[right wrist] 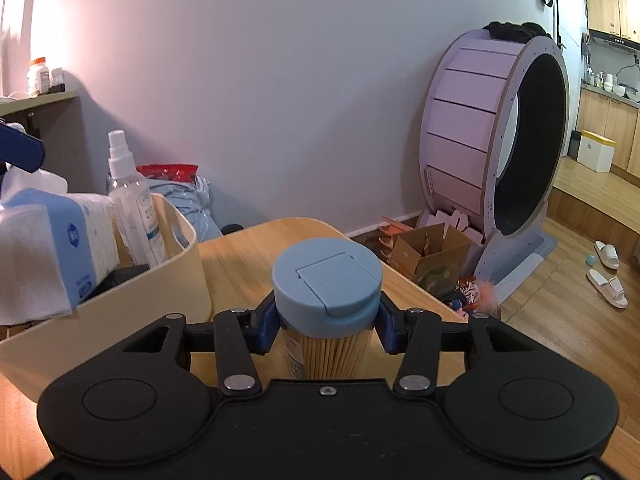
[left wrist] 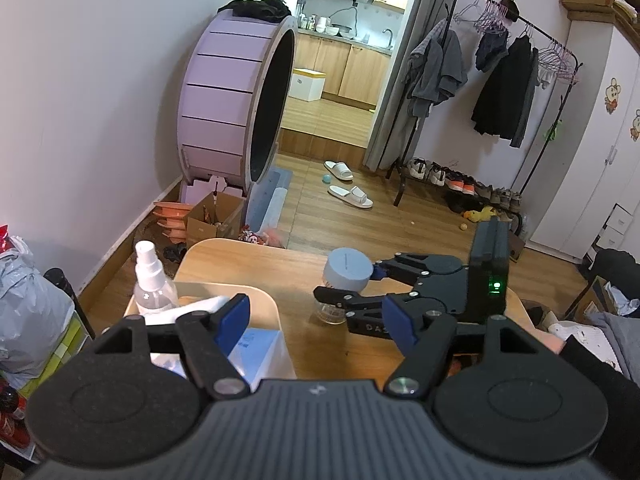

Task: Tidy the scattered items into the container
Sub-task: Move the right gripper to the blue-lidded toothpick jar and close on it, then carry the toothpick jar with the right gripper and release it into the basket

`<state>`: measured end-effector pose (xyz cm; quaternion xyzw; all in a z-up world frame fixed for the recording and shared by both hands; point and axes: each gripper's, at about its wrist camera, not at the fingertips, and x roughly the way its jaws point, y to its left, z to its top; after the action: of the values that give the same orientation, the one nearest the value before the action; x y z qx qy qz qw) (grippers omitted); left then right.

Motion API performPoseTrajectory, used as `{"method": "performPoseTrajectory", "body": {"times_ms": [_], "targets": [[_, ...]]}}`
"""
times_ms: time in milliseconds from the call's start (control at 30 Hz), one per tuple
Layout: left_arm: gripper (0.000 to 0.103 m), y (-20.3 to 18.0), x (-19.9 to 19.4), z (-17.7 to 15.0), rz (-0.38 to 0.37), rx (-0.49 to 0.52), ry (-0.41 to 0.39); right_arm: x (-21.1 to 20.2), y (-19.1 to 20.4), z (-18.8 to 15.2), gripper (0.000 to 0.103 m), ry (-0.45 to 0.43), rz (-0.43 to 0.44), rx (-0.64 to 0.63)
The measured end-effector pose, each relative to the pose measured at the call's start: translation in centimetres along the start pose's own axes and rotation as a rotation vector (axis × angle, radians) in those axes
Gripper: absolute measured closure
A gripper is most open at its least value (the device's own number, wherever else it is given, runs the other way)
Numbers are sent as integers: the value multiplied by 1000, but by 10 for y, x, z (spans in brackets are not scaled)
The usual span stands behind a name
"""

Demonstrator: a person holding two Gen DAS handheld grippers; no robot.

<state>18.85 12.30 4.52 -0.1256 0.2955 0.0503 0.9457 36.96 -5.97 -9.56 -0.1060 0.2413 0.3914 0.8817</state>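
— What have the right tongs (right wrist: 327,326) got?
— The blue-lidded toothpick jar (right wrist: 327,280), pinched just under its lid, over the table (right wrist: 240,256).
— And the cream container (right wrist: 176,280)?
— Just left, holding a spray bottle (right wrist: 134,208) and tissue pack (right wrist: 76,236).

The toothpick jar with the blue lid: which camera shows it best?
The right wrist view: the toothpick jar sits centred and close, lid flap and sticks clear, gripped at the lid. The left wrist view shows it smaller, from the side, partly hidden.

Home: clothes rack (left wrist: 516,80), slippers (left wrist: 350,194)
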Motion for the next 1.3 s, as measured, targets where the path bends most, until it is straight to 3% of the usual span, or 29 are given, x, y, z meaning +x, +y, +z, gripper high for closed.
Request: {"method": "performPoseTrajectory", "body": {"times_ms": [233,600,833,1233,1300], "targets": [[31,4,-21,-3,13,-9,-19,-20,11,22,56,-48,41,-16],[31,16,-68,-12,58,-52,-73,-29,55,62,56,-112,203,-35],[31,21,-82,-16,73,-64,-93,-8,71,67,56,-89,251,-4],[31,28,-78,-25,73,-72,-82,8,83,54,55,-24,254,-25],[31,30,-79,-26,76,-77,-84,7,85,54,46,-28,244,-36]]}}
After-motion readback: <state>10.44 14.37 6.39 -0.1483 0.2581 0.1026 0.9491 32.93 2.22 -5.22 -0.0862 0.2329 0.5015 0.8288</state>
